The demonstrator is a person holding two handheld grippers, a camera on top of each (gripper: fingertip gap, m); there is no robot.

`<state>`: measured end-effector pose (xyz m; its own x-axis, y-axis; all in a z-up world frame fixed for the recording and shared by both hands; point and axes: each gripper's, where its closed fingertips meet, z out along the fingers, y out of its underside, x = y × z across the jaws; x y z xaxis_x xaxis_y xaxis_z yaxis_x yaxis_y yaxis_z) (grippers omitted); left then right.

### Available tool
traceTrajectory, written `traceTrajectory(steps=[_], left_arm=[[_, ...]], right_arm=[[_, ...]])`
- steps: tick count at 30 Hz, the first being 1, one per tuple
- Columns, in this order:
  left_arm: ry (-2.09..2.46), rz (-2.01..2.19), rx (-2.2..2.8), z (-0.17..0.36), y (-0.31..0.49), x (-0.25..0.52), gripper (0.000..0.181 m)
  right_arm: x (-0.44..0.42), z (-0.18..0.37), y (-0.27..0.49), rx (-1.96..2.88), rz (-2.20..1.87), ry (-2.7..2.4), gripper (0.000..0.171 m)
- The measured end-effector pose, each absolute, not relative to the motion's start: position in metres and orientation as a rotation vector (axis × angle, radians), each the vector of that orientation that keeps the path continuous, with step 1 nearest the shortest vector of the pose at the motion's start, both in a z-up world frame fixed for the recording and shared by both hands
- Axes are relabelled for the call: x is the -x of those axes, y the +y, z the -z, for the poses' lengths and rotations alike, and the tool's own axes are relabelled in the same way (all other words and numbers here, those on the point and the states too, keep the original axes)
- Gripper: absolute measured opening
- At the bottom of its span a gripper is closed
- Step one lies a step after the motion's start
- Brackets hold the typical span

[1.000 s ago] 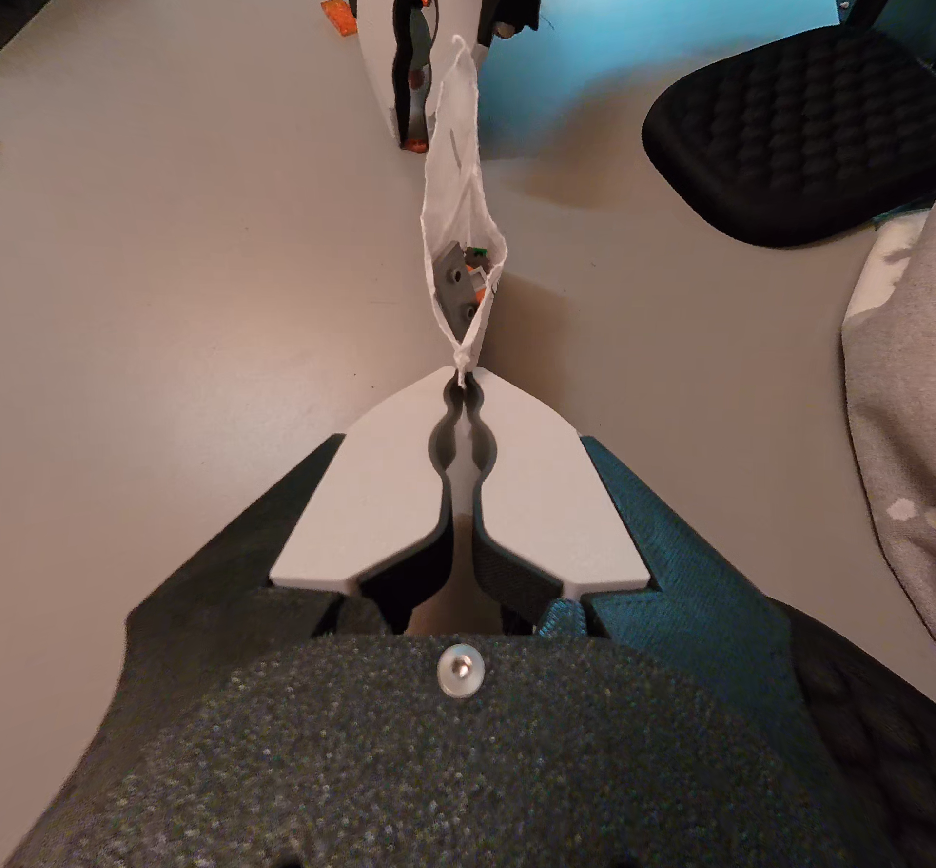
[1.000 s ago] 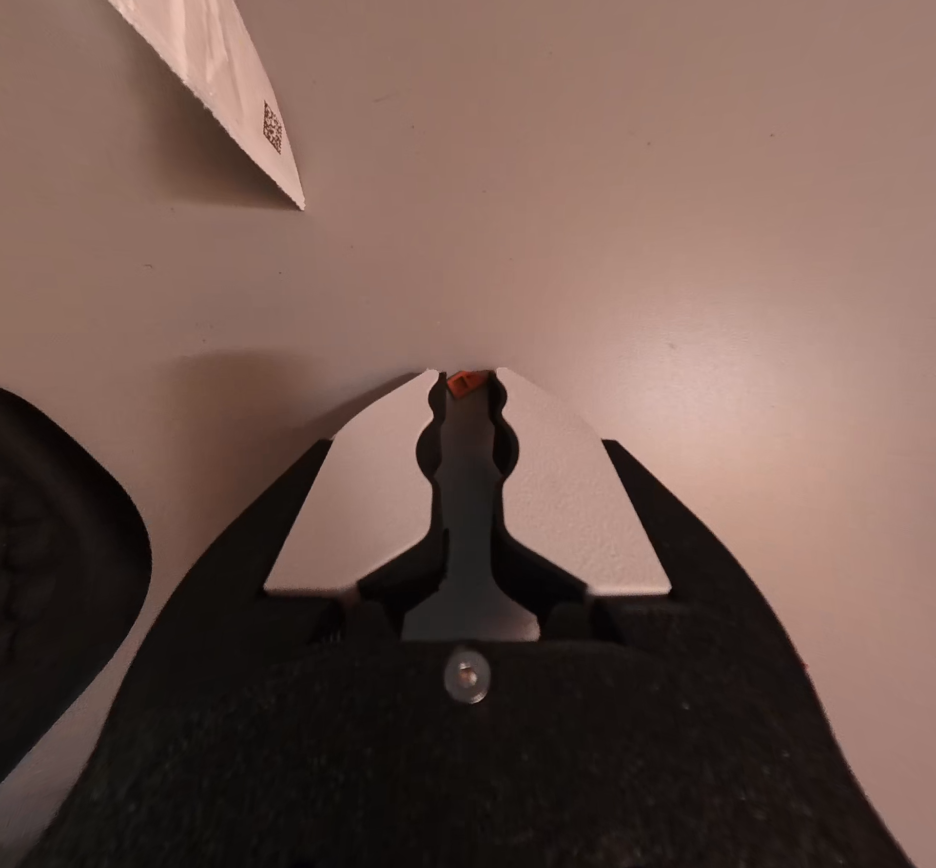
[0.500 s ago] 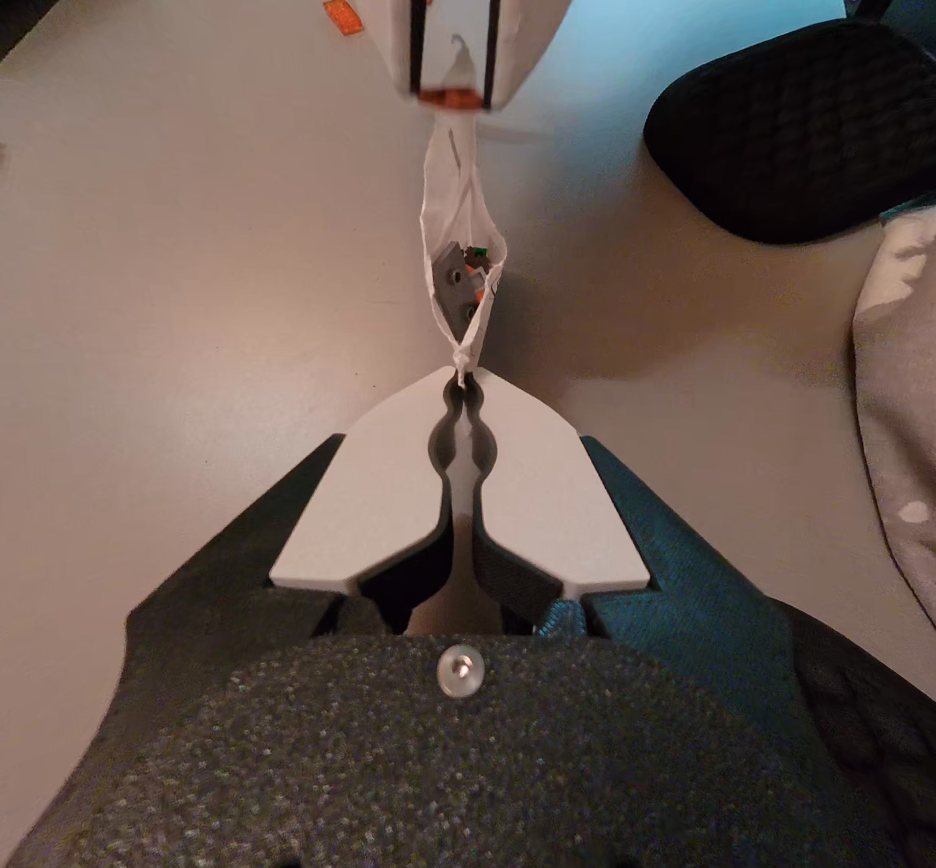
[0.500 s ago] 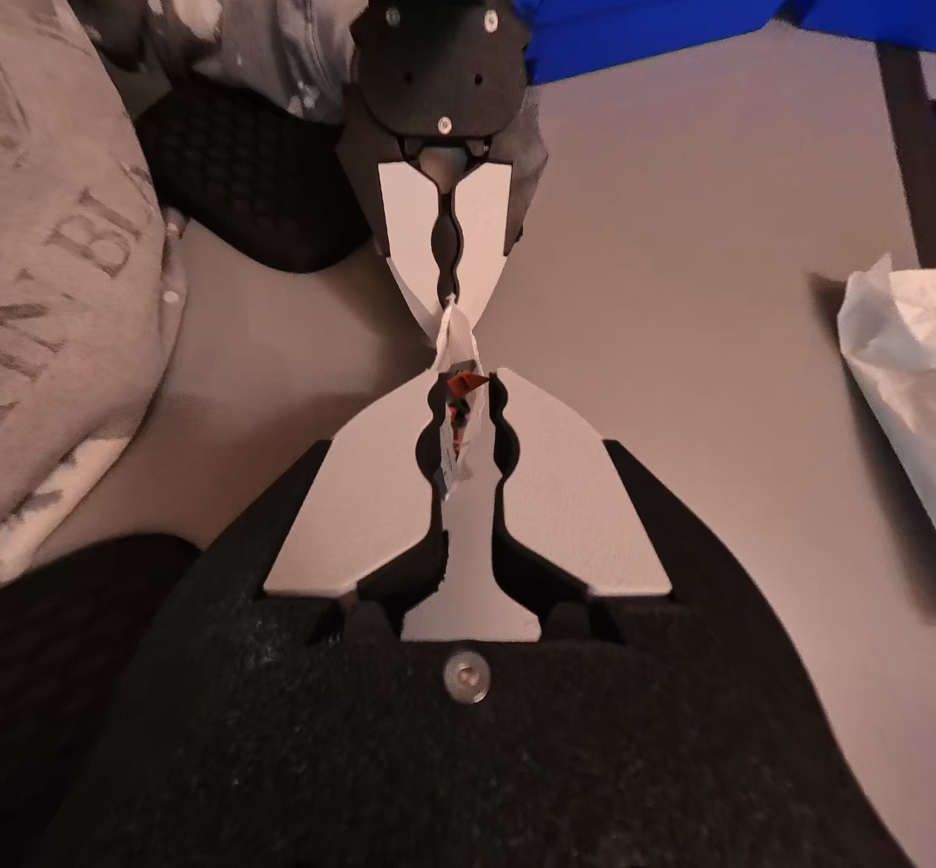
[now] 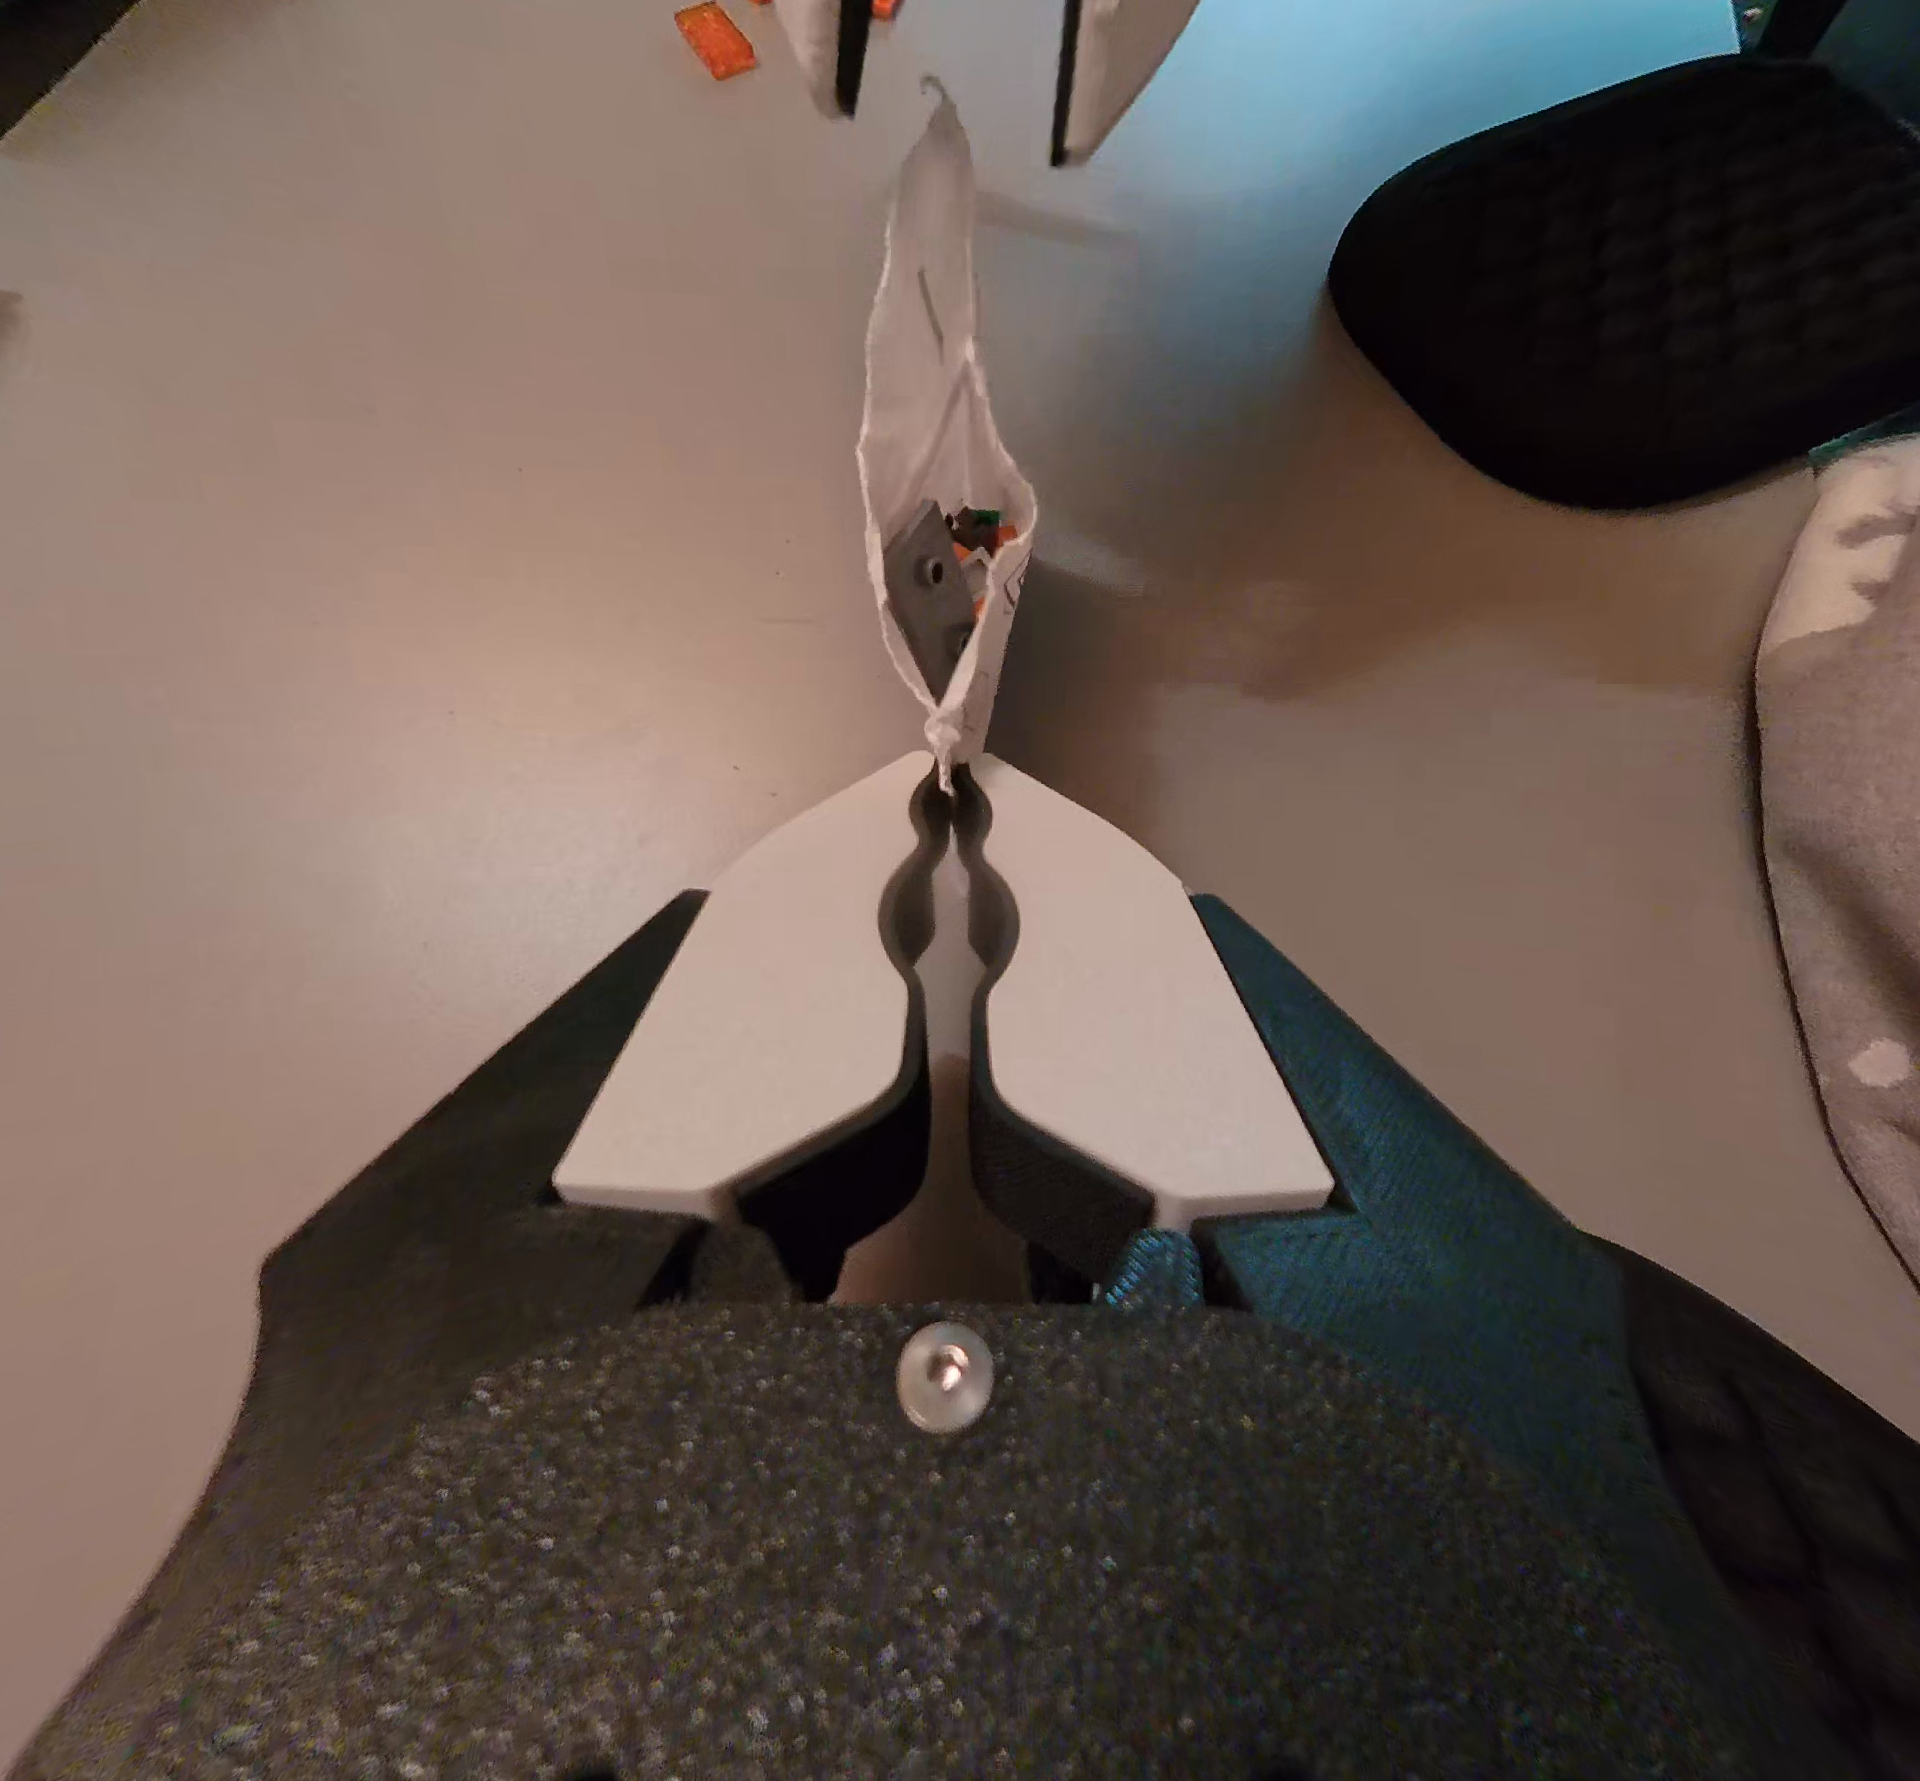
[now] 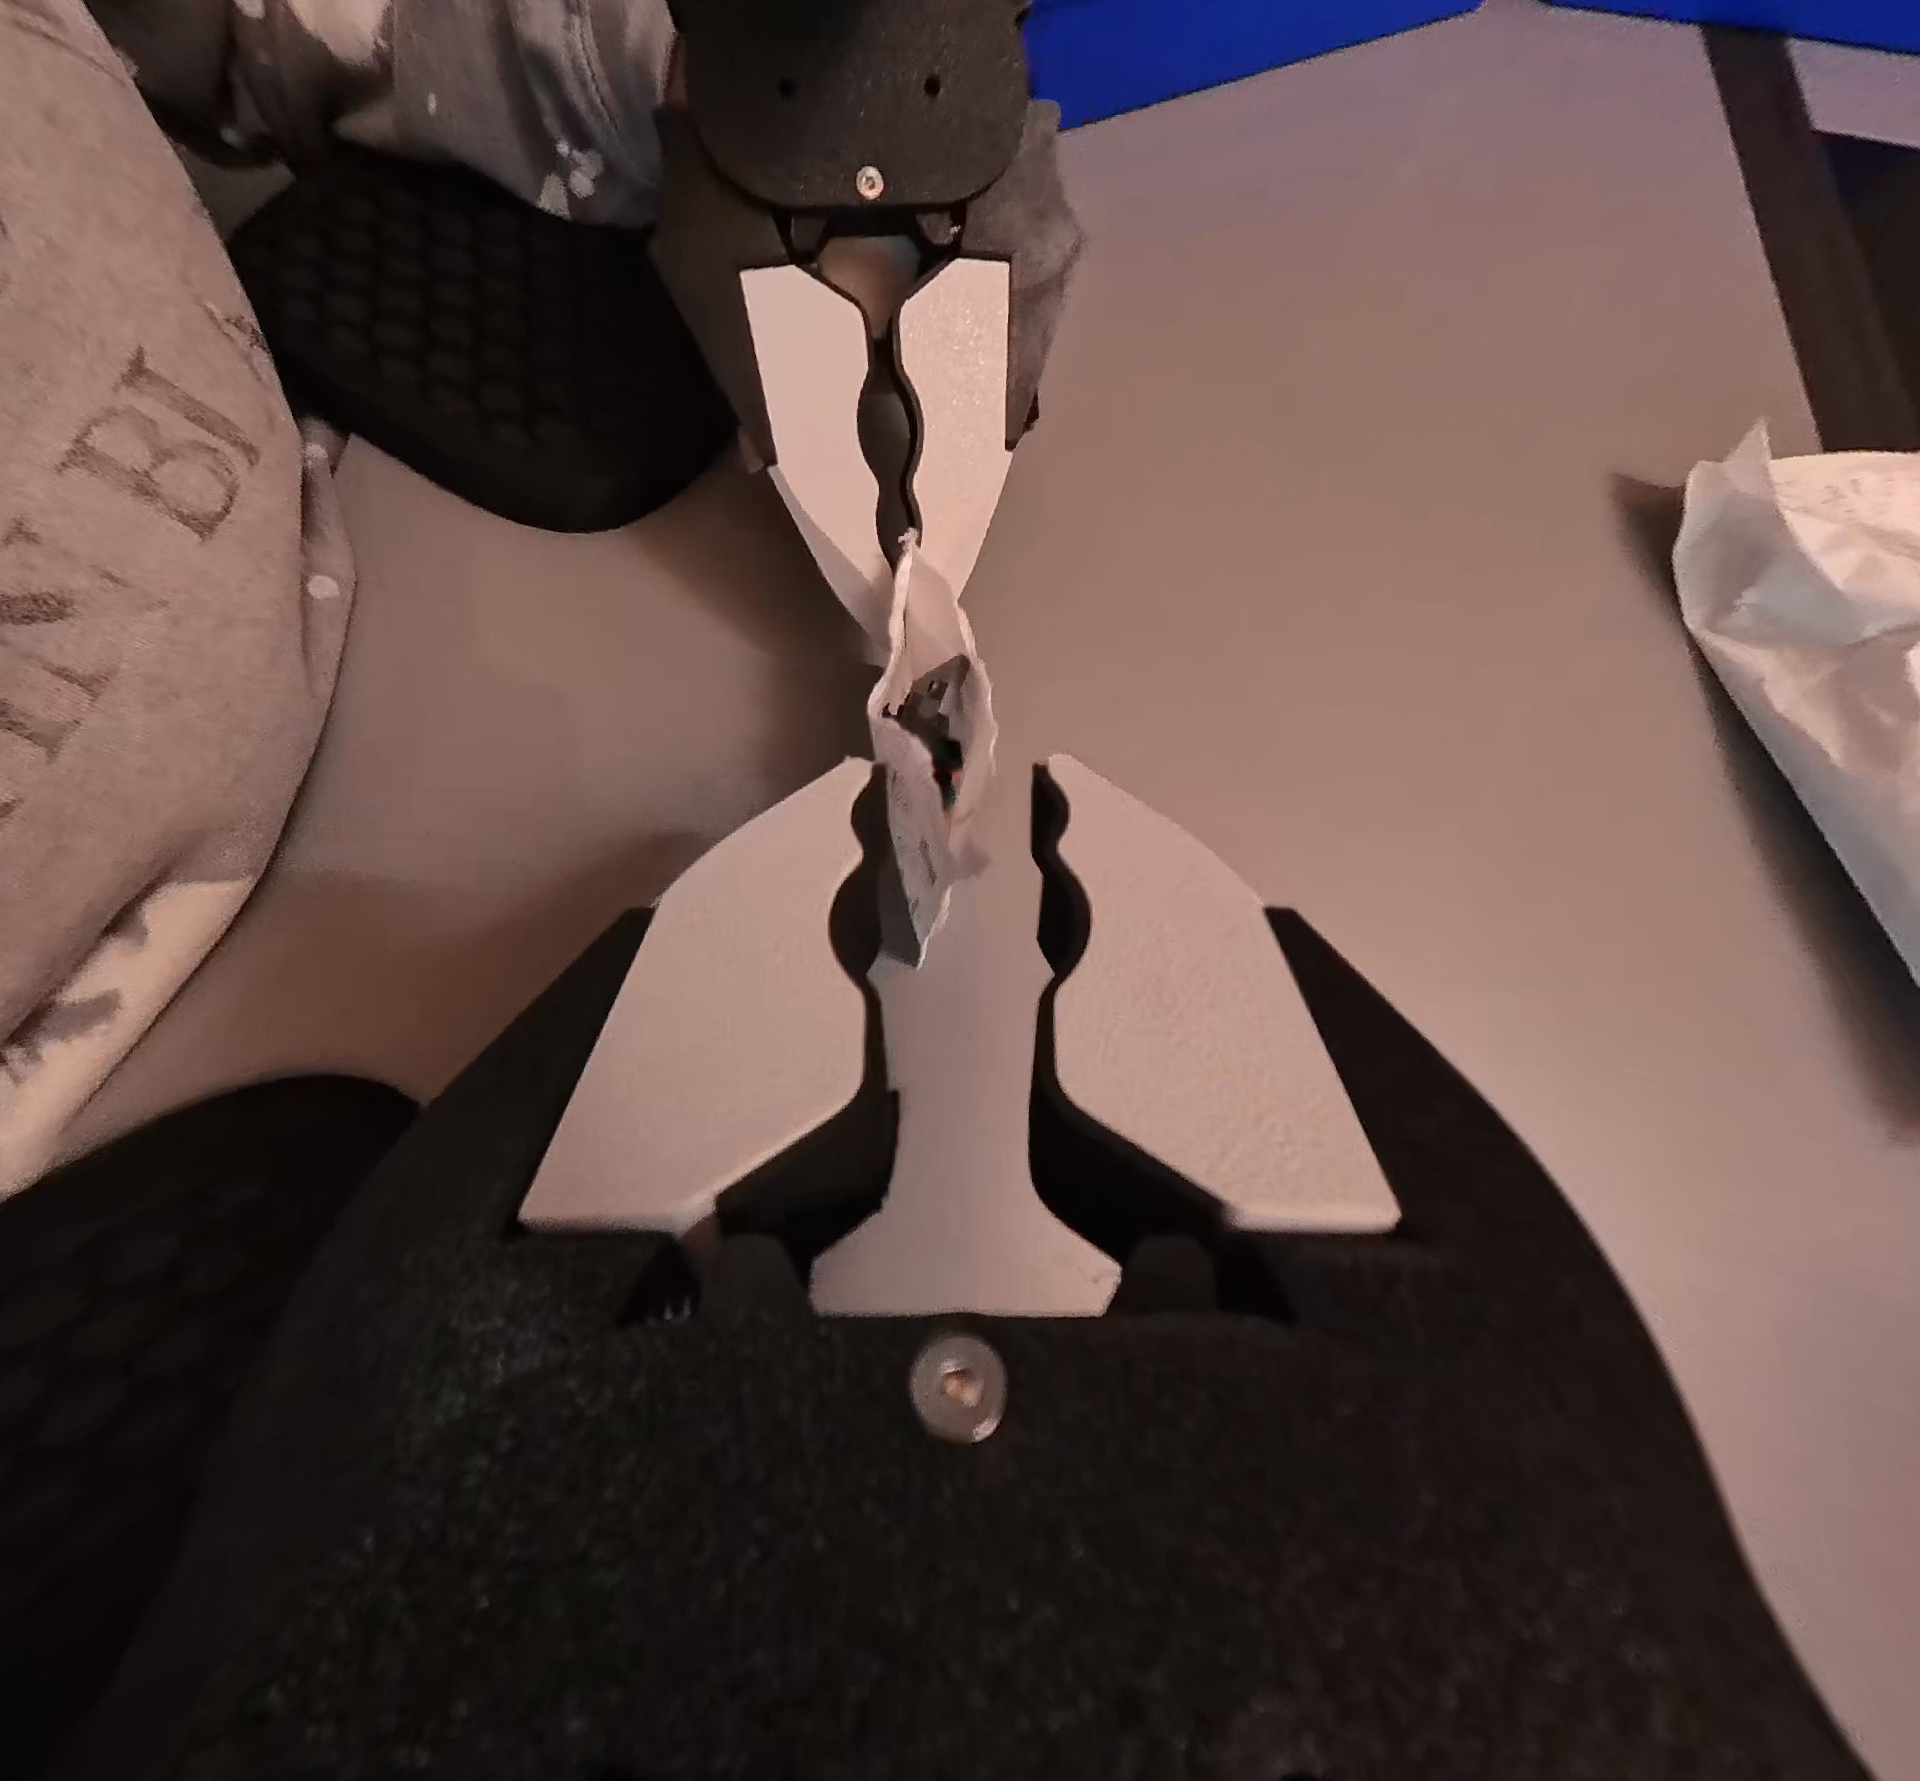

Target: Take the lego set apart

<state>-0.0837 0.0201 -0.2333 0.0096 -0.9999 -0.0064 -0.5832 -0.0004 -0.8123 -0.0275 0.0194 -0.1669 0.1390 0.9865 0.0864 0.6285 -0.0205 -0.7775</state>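
Left gripper (image 5: 951, 781) pinches one corner of the white paper bag (image 5: 935, 443), at 12 o'clock. Right gripper (image 6: 956, 775) stands wide, straddling its far end. Risk: thin pinch tears or slips, lego pieces (image 5: 945, 568) spill onto table (image 5: 416, 484).

My left gripper (image 5: 951, 781) has a grainy, speckled matt black plastic body, smooth matt pale finger plates and one shiny metal screw (image 5: 943, 1388). It pinches a thin, crinkled white paper bag (image 5: 930, 401) with a torn, rough edge; inside lie smooth grey and orange plastic bricks (image 5: 930, 578). My right gripper (image 6: 954, 781) is the same rough black plastic with pale matt plates. The table (image 5: 364, 484) looks smooth and faintly sheeny. Near its far edge lie glossy orange plastic pieces (image 5: 715, 41). Off its right edge sits a black cushion (image 5: 1621, 277) of dimpled mesh fabric.
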Motion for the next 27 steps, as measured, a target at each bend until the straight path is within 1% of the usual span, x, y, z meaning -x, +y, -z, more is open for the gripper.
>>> traceTrajectory(steps=[3,7,8,9,12,18,20,22,27], left_arm=[[1.638,0.821,1.633,0.233,0.022,0.082,0.0],[1.654,0.838,1.58,0.233,0.018,0.08,0.0],[1.654,0.841,1.569,0.233,0.018,0.08,0.0],[1.643,0.84,1.569,0.233,0.02,0.08,0.0],[1.608,1.028,1.623,0.224,0.016,0.081,0.001],[1.679,0.957,1.628,0.235,0.015,0.069,0.0],[1.622,0.938,1.646,0.227,0.031,0.075,0.0],[1.531,1.067,1.645,0.216,0.035,0.079,0.0],[1.642,1.004,1.626,0.229,0.025,0.073,0.0]], right_arm=[[0.022,0.181,0.018,1.772,-0.649,-1.534,0.031],[0.029,0.209,0.019,1.805,-0.624,-1.519,0.029],[0.031,0.212,0.018,1.791,-0.637,-1.517,0.017],[0.032,0.212,0.016,1.772,-0.667,-1.518,0.0],[0.031,0.205,0.01,1.744,-0.821,-1.494,0.0],[0.039,0.22,0.023,1.779,-0.771,-1.483,0.0],[0.036,0.21,0.027,1.749,-0.784,-1.445,0.0],[0.029,0.198,0.029,1.733,-0.855,-1.387,0.0],[0.035,0.208,0.027,1.733,-0.826,-1.424,0.0]])
